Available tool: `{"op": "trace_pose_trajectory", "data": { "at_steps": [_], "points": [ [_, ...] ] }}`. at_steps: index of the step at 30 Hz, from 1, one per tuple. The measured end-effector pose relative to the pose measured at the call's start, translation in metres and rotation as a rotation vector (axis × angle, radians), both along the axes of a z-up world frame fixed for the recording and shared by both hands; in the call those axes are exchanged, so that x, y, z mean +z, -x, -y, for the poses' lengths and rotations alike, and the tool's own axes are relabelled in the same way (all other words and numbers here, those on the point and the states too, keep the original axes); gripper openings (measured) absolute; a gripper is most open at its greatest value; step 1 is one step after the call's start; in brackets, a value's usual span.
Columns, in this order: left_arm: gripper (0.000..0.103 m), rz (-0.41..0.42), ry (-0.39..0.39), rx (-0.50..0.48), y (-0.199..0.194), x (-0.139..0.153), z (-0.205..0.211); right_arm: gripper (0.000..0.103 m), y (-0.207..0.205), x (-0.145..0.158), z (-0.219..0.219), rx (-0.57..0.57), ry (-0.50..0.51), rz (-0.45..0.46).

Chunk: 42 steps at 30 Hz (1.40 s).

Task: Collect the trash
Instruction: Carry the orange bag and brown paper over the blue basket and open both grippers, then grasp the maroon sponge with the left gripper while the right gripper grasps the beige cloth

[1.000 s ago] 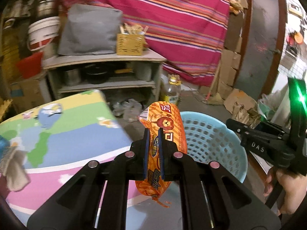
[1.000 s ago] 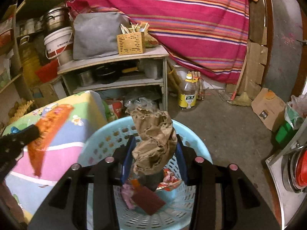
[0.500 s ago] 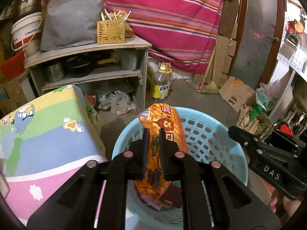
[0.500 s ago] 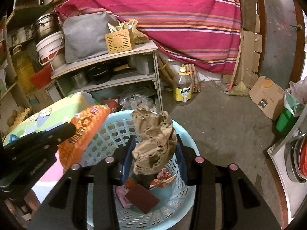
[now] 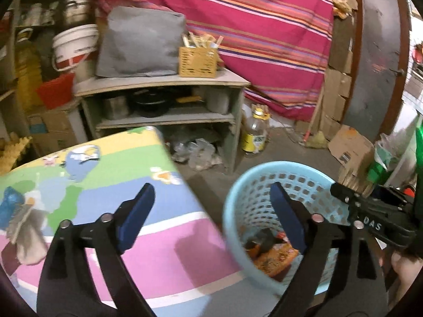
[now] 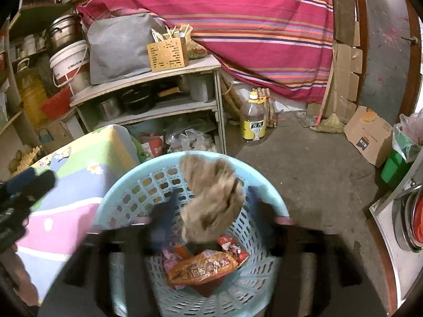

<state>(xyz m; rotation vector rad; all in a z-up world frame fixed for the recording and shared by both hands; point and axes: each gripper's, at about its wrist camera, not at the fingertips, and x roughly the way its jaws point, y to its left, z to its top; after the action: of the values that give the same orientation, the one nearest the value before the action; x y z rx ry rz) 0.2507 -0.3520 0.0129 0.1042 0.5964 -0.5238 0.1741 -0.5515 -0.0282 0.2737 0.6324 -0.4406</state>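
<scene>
A light blue plastic basket (image 5: pixel 238 195) (image 6: pixel 124 192) stands on the floor beside the table. The orange snack wrapper (image 6: pixel 203 265) (image 5: pixel 275 260) lies inside it among other wrappers. My left gripper (image 5: pixel 211 211) is wide open and empty, over the table edge and the basket. My right gripper (image 6: pixel 211 206) is blurred and its fingers stand apart over the basket. The crumpled brown paper (image 6: pixel 211 198) is between them, blurred, above the basket's contents. The right gripper (image 5: pixel 370 211) also shows at the right of the left wrist view.
The table with a colourful cartoon cover (image 5: pixel 111 185) holds a blue and grey rag (image 5: pixel 18 219) at its left edge. Behind stand a grey shelf unit (image 5: pixel 164 116), an oil bottle (image 6: pixel 252 124), cardboard boxes (image 6: pixel 370 137) and a green bin (image 6: pixel 396 163).
My left gripper opened and the orange wrapper dropped into the basket; the gripper drew back toward the table. My right gripper's fingers spread and the brown paper is slipping down.
</scene>
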Motion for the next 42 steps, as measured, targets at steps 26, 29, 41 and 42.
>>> {"op": "trace_pose_trajectory", "data": {
  "at_steps": [26, 29, 41, 42],
  "points": [
    [0.098, -0.077, -0.106, 0.379, -0.045, -0.036, -0.282, 0.095, -0.075, 0.021, -0.155, 0.143, 0.006, 0.02],
    [0.098, -0.094, -0.122, 0.395, -0.046, -0.048, -0.313, 0.095, -0.09, 0.018, -0.178, 0.173, 0.013, 0.003],
    [0.098, -0.272, -0.184, 0.307, -0.068, -0.094, -0.359, 0.095, -0.129, 0.0, -0.257, 0.278, 0.073, -0.063],
    [0.098, -0.281, -0.183, 0.301, -0.069, -0.096, -0.358, 0.095, -0.132, -0.002, -0.264, 0.289, 0.077, -0.069]
  ]
}}
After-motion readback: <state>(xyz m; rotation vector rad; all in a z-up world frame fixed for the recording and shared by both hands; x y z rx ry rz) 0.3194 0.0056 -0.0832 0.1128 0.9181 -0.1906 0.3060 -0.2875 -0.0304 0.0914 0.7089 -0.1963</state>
